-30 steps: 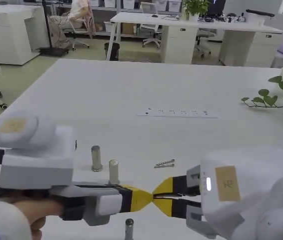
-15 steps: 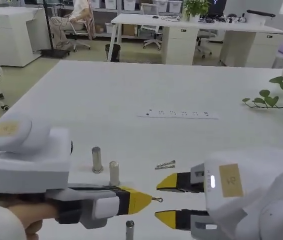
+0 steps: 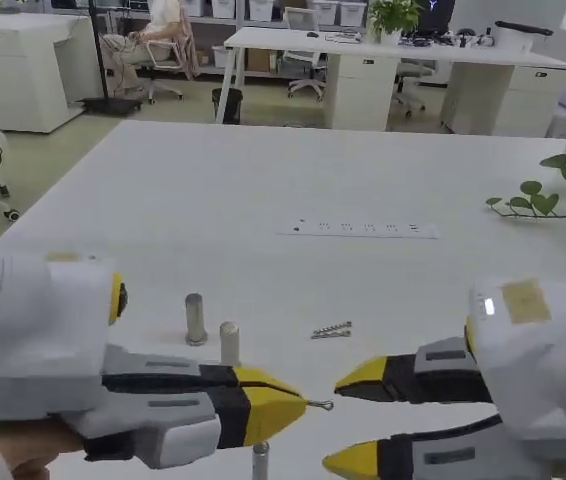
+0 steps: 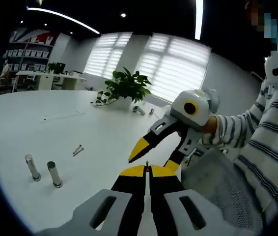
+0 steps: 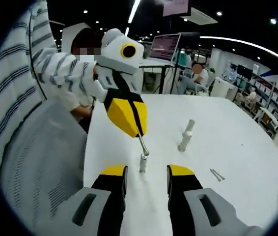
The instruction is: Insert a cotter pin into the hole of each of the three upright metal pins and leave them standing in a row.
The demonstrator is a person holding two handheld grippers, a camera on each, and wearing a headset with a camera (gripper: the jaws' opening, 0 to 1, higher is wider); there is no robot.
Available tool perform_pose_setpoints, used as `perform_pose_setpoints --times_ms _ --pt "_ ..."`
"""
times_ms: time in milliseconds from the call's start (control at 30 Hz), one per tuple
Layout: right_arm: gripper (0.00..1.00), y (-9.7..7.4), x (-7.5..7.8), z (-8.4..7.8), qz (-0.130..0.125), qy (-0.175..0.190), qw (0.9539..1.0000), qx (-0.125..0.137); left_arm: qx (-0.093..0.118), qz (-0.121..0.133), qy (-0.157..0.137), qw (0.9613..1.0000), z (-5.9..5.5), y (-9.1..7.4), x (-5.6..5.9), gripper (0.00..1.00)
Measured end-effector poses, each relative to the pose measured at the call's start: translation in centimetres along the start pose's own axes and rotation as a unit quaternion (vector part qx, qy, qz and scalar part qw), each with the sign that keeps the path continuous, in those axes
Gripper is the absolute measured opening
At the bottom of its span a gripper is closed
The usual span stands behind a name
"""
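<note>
My left gripper (image 3: 298,405) is shut on a thin cotter pin (image 3: 319,405), whose looped end sticks out past its yellow tips (image 4: 147,169). My right gripper (image 3: 358,420) faces it from the right, open, with nothing between its fingers. Three upright metal pins stand on the white table: two side by side (image 3: 195,319) (image 3: 229,342), and a third (image 3: 259,458) nearer me. In the right gripper view that third pin (image 5: 142,163) stands between my open jaws (image 5: 146,172), and the held cotter pin (image 5: 142,145) hangs just above it. Two loose cotter pins (image 3: 331,329) lie to the right of the pair.
A flat white power strip (image 3: 356,228) lies farther back on the table (image 3: 263,200). A leafy plant (image 3: 563,185) reaches in at the right edge. Beyond the table are desks, chairs and a seated person.
My right gripper, whose tips were shut against the left's tips, has opened and drawn back to the right. The left gripper keeps the cotter pin.
</note>
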State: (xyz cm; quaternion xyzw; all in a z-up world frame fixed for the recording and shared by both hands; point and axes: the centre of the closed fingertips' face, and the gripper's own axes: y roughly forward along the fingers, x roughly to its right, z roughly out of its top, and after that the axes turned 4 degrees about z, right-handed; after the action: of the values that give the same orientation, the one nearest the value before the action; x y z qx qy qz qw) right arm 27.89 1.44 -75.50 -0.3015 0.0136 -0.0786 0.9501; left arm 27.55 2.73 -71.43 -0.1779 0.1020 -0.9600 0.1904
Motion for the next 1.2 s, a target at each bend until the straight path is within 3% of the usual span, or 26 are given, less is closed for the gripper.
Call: perform_pose_setpoints --times_ms 133,267,333,400,800,1067,1200 --pt "0.31 -0.2 -1.2 0.6 0.039 0.038 0.9981 0.029 -0.004 -0.017 0.060 0.9981 -0.1 -0.2 0.7 0.00" --pt "0.27 -0.4 -1.4 0.6 0.047 0.045 0.9974 0.031 -0.012 -0.036 0.082 0.9959 -0.4 -0.3 1.5 0.00" --pt "0.19 -0.5 -1.5 0.8 0.047 0.046 0.9972 0.035 -0.014 -0.044 0.092 0.9947 -0.6 -0.2 1.7 0.00" --pt "0.15 -0.6 -2.1 1.2 0.065 0.055 0.9952 0.047 -0.017 -0.048 0.100 0.9937 -0.8 -0.2 1.7 0.00" --pt "0.07 -0.3 -3.6 1.4 0.099 0.035 0.9936 0.042 -0.029 -0.066 0.106 0.9918 -1.6 -0.3 2.3 0.00" --pt "0.04 -0.4 -4.3 1.4 0.115 0.027 0.9925 0.034 -0.052 -0.075 0.114 0.9893 -2.9 -0.4 2.2 0.00" --pt "0.04 -0.2 -4.4 1.0 0.121 0.014 0.9925 0.015 -0.057 -0.077 0.116 0.9886 -3.3 -0.1 2.3 0.00"
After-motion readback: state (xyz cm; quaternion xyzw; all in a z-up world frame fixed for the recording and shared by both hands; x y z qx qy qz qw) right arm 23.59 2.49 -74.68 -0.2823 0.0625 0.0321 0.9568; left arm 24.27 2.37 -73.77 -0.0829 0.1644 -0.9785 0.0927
